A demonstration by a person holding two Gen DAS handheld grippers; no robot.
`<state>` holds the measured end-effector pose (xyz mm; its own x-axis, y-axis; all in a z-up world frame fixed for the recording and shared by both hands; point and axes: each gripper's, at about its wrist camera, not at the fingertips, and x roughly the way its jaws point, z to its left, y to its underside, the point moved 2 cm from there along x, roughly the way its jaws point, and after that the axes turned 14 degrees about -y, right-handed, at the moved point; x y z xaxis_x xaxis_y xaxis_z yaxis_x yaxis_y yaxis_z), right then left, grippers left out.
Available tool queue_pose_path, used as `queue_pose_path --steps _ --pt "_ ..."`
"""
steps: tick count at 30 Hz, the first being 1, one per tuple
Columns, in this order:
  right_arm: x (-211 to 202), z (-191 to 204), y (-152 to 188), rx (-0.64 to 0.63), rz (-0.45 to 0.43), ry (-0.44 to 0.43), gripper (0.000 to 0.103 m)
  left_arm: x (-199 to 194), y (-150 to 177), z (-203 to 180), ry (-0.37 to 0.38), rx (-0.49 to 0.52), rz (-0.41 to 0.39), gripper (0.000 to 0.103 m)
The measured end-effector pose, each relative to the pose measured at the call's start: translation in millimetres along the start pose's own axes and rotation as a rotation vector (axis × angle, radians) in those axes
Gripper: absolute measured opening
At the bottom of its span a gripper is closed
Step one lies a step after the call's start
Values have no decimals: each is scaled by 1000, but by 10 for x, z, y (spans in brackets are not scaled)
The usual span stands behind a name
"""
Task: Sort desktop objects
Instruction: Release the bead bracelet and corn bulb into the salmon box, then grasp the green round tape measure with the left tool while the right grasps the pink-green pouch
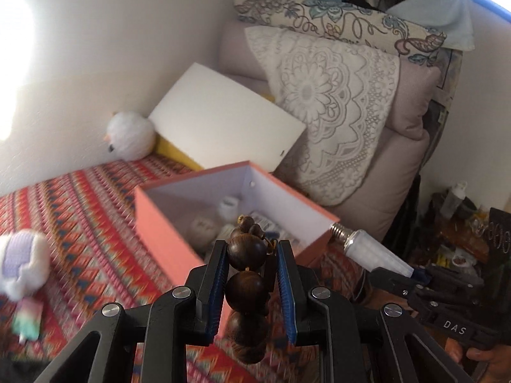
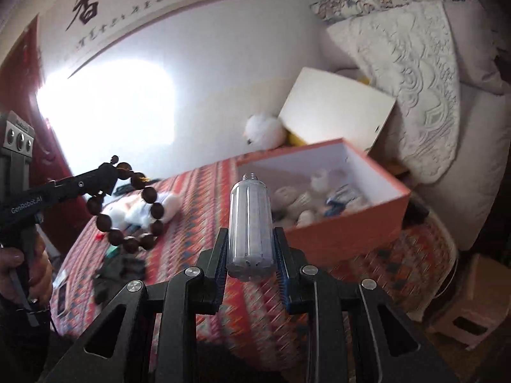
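1. Left gripper [image 1: 252, 252] was closed on a bracelet [image 1: 246, 250] of dark wooden beads. The jaws pinched one large bead, and the rest of the loop hung free below, as the right wrist view showed.
2. Right gripper [image 2: 250, 249] was closed round the base end of a light bulb [image 2: 250, 220], a long white one. Its screw cap pointed forward, away from the hand, probably so the glassy body took the grip and not the thread.
3. Both loads were in the air, short of the pink box [image 1: 166, 223]. The box stood open on the patterned cloth [image 1: 80, 201] with small whitish items already inside, so I judged it to be the sorting target.
4. The lid [image 1: 223, 124] leaned against the cushions behind the box, leaving the opening clear.
5. A soft toy [image 1: 24, 261] and other small things remained on the cloth; the sorting looked partly done.
6. Risk: the hanging beads could catch the box wall on the way in.
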<state>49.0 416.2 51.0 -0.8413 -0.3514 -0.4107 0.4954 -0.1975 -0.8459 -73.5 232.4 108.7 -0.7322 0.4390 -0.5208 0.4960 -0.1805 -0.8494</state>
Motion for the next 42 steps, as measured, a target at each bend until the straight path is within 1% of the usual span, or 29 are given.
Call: queue_pose_path --steps 3,8,11,14,16,17,18,19,20,21,22,24,27,32,38,42 --pt "106 -223 -216 -19 -11 41 28 367 -184 -80 -3 14 17 24" --pt "618 -755 -525 13 21 76 28 1040 -399 -118 -21 22 62 24" --pt "971 -1058 -640 25 44 98 28 1466 -517 -154 -39 37 87 24" --pt "1304 -1327 -780 32 62 119 28 1844 -620 -221 -67 73 92 24" --pt "1503 -1512 -877 49 64 120 28 2054 -656 -272 -110 102 96 25" --pt "1605 -1589 -936 48 65 131 28 2161 -676 -301 -141 117 100 33" --pt "1682 -1642 -973 43 74 160 30 2238 -685 -320 -161 128 104 59" --pt "1758 -1694 -1009 39 83 191 36 2263 -674 -326 -166 131 103 70" --pt "1818 -1739 -1030 39 91 231 61 2261 -655 -330 -172 130 87 81" --pt "1830 -1760 -1040 42 76 252 81 2234 -629 -328 -182 129 64 83" --pt "1841 -1778 -1049 45 62 271 84 2213 -601 -322 -191 130 57 84" --pt "1843 -1752 -1032 34 64 292 83 2164 -519 -296 -202 130 59 84" --pt "1777 -1676 -961 41 69 319 83 2012 -387 -188 -194 90 73 84" --pt "1566 -1330 -849 9 65 344 83 1683 -168 11 -201 31 93 84" --pt "1295 -680 -735 -48 48 293 84 1200 148 259 -221 -9 98 88" --pt "1260 -239 -593 -83 59 237 84 924 369 486 -241 -28 109 89"
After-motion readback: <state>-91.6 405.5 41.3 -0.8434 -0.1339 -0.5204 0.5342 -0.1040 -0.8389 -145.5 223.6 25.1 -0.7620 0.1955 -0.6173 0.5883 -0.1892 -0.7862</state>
